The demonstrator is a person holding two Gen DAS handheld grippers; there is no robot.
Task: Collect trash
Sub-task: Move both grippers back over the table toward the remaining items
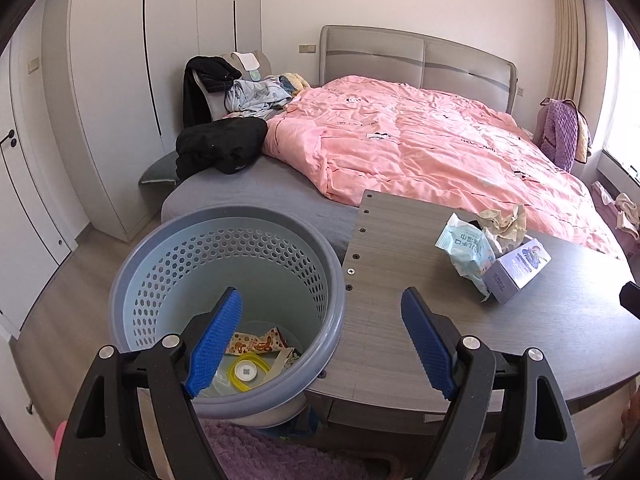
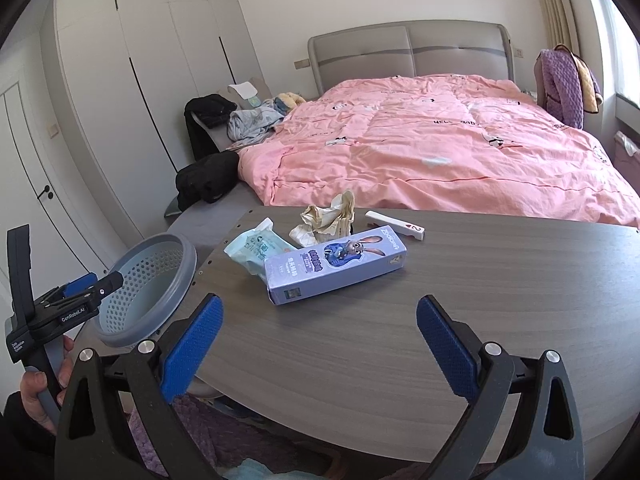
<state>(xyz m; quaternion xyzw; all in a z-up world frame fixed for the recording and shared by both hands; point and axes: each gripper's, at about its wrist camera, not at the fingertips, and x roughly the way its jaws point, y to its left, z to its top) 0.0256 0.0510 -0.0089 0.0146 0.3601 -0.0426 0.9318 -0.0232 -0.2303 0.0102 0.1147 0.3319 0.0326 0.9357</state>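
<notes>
Bright daylight from right, fisheye-warped edges

The near half of the table is bare, giving open passage up to the box. Behind the box, the wipes pack, crumpled paper and white strip crowd the far edge, close together. The bin mouth is unobstructed at the table's left edge, with wrappers at its bottom.

I count four items on my table: one purple box, one wipes packet, one crumpled paper, one white card box. One basket.
</notes>
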